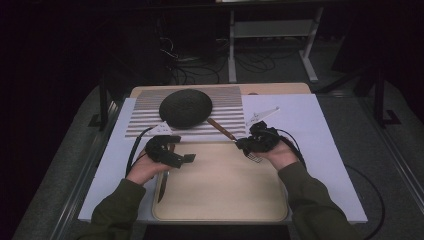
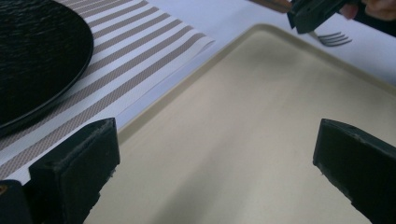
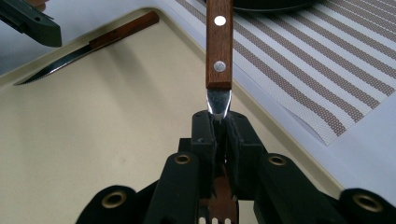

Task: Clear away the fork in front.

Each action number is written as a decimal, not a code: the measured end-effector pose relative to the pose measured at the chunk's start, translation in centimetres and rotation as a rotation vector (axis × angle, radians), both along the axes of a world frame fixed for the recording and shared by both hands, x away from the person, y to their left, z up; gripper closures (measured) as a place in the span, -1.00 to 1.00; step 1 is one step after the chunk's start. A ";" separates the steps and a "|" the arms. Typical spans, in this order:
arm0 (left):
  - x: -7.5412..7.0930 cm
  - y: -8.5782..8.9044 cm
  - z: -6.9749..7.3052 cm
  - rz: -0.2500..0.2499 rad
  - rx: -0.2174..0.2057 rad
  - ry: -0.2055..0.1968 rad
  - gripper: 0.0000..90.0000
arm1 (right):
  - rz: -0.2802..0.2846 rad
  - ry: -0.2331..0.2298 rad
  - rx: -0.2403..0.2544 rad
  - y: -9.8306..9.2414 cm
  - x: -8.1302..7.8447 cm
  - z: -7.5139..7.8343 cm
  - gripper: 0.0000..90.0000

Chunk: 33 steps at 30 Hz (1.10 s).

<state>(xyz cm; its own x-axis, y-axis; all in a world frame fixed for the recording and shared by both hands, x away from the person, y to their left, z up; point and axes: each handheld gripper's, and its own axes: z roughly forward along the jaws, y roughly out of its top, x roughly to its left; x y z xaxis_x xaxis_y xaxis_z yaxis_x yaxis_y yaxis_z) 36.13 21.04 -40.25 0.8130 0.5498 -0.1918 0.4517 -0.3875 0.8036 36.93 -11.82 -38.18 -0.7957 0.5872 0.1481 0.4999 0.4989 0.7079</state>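
Right gripper: jaws pressed together on the metal neck of the fork, in the person's right hand at the tray's far right corner.
Fork: wooden handle with two rivets points away from the gripper toward the placemat; its tines stick out behind the jaws, over the tray's edge; held clear of the tray floor.
Left gripper: jaws spread wide, nothing between them, hovering over the tray's left part.
Tray: beige, on the white table cover, nearest the person.
Knife: wooden handle, dark blade, lying in the tray along its left edge, well apart from the fork.
Placemat: striped, just beyond the tray.
Plate: dark, round, resting on the placemat.
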 end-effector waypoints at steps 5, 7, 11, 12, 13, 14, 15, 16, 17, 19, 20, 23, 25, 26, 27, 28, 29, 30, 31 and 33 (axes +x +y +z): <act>0.5 -0.8 0.2 -0.003 -0.025 0.000 -1.00 | 0.000 0.000 0.018 0.3 -0.3 -0.1 0.80; 0.7 -1.1 0.2 -0.004 -0.041 0.005 -1.00 | 0.003 0.001 0.024 0.5 -0.4 -0.1 0.80; 0.9 -2.0 0.1 -0.015 -0.063 -0.001 -1.00 | 0.008 -0.004 0.036 0.7 -0.6 -0.1 0.80; 0.9 -2.2 0.0 -0.020 -0.056 0.003 -1.00 | 0.011 -0.005 0.043 0.8 -0.6 -0.1 0.80; 0.9 -2.3 0.0 -0.021 -0.051 -0.001 -1.00 | 0.016 -0.006 0.053 0.9 -0.6 -0.1 0.80; 0.9 -2.4 0.0 -0.019 -0.055 -0.001 -1.00 | 0.021 -0.006 0.059 1.0 -0.6 -0.1 0.80; 0.9 -2.5 0.0 -0.019 -0.061 0.003 -1.00 | 0.025 -0.011 0.060 1.2 -0.6 -0.2 0.80; 0.9 -2.5 0.0 -0.018 -0.065 0.008 -1.00 | 0.029 -0.012 0.059 1.3 -0.7 -0.2 0.80; 0.9 -2.6 -0.1 -0.017 -0.067 0.010 -1.00 | 0.034 -0.015 0.059 1.5 -0.7 -0.3 0.80; 0.8 -2.8 -0.2 -0.015 -0.071 0.013 -1.00 | 0.040 -0.015 0.062 1.7 -0.7 -0.4 0.80; 0.8 -3.0 -0.2 -0.016 -0.080 0.018 -1.00 | 0.041 -0.014 0.063 1.8 -0.7 -0.4 0.80; 0.7 -3.3 -0.2 -0.016 -0.088 0.022 -1.00 | 0.045 -0.019 0.070 2.1 -0.7 -0.4 0.80; 0.7 -3.5 -0.2 -0.012 -0.104 0.030 -0.96 | 0.046 -0.020 0.076 2.2 -0.7 -0.5 0.80; 0.7 -3.5 -0.2 -0.007 -0.109 0.031 -0.91 | 0.047 -0.020 0.080 2.3 -0.7 -0.5 0.80; 0.7 -3.6 -0.1 -0.005 -0.113 0.032 -0.90 | 0.050 -0.019 0.082 2.4 -0.8 -0.5 0.80; 0.7 -3.7 -0.1 -0.004 -0.115 0.031 -0.88 | 0.049 -0.020 0.082 2.5 -0.8 -0.5 0.80; 0.7 -3.7 0.0 -0.002 -0.120 0.030 -0.87 | 0.051 -0.019 0.083 2.6 -0.9 -0.5 0.80; 0.7 -3.8 0.0 0.000 -0.124 0.030 -0.84 | 0.057 -0.026 0.083 2.7 -0.9 -0.6 0.80; 0.7 -3.8 0.0 0.001 -0.126 0.028 -0.82 | 0.058 -0.026 0.083 2.8 -0.9 -0.6 0.80; 0.7 -3.8 0.1 0.011 -0.129 0.028 -0.74 | 0.062 -0.029 0.084 3.0 -1.0 -0.6 0.80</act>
<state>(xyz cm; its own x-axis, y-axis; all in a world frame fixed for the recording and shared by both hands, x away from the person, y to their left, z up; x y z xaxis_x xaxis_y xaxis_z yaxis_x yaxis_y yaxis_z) 36.85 17.23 -40.17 0.8003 0.5281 -0.2839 0.4783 -0.2766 0.8335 35.93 -8.86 -38.75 -0.8350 0.5230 0.1712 0.4484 0.4663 0.7626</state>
